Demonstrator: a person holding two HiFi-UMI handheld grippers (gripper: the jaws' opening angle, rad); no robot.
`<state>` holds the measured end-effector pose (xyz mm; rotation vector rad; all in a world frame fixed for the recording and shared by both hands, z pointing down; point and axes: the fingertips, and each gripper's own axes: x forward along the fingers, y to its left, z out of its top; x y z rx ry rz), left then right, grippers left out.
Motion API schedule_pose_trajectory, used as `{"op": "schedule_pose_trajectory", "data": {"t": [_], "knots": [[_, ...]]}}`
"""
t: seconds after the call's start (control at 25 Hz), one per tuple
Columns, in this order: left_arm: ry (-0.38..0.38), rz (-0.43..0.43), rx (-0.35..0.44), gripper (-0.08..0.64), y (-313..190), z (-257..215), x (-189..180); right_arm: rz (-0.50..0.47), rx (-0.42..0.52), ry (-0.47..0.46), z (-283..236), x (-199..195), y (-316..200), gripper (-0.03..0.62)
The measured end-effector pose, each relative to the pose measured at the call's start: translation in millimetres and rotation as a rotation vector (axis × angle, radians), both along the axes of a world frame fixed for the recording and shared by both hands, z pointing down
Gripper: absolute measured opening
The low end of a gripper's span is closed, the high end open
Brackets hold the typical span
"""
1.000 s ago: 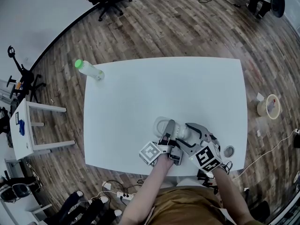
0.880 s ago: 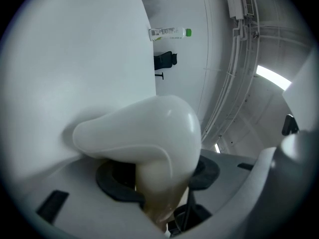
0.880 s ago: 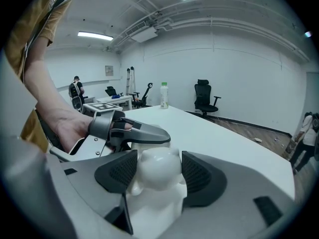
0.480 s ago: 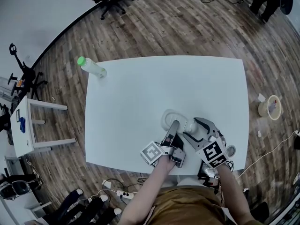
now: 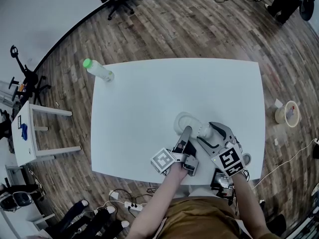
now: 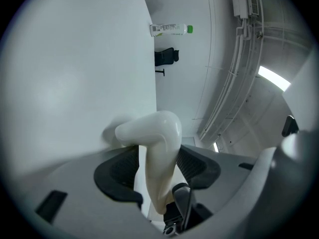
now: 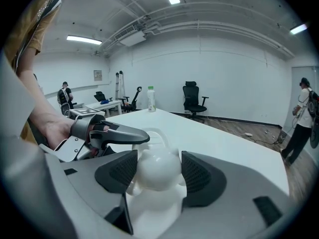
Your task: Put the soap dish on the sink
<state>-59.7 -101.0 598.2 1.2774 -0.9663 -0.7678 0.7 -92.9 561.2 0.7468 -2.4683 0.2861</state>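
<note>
A white soap dish lies near the table's (image 5: 149,93) front edge: an oval ring (image 5: 182,119) with a rounded lump (image 5: 204,130) at its near end. My right gripper (image 5: 209,133) is shut on that lump (image 7: 157,167), both pads against its sides, and the ring (image 7: 158,133) shows just beyond. My left gripper (image 5: 188,133) reaches in from the left. Its jaws have just been opening and stand open around a curved white part (image 6: 158,133) of the same piece. One left finger (image 7: 119,134) shows in the right gripper view.
A clear bottle with a green cap (image 5: 98,69) lies at the table's far left corner. A small grey round thing (image 5: 243,159) sits by the front right corner. A tape roll (image 5: 286,113) lies on the wood floor to the right. An office chair (image 7: 193,99) and a person (image 7: 303,114) are across the room.
The white piece and my right gripper have shifted right and slightly away from me on the table. My left gripper has followed a little.
</note>
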Motion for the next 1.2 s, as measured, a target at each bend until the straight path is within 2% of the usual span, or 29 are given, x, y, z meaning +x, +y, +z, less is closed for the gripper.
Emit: {"op": "schedule_pose_trajectory", "data": {"t": [0.36,0.72,0.92,1.2], "knots": [[0.023,0.031,0.027,0.225,-11.2,-8.3,10.8,0.033,0.011,-0.015,-6.6,5.4,-3.3,0.281],[0.138,0.082,0.074,0.225,-17.3,-6.7,26.9,0.108,0.019,-0.012,-7.3,27.3,-15.1,0.281],[0.154,0.128,0.111,0.225,-22.7,-3.7,43.8,0.142,0.026,0.001,-7.3,41.7,-16.0,0.281],[0.171,0.178,0.12,0.225,-13.1,-2.0,57.7,0.19,0.044,-0.012,-13.4,60.7,-18.5,0.281]]}}
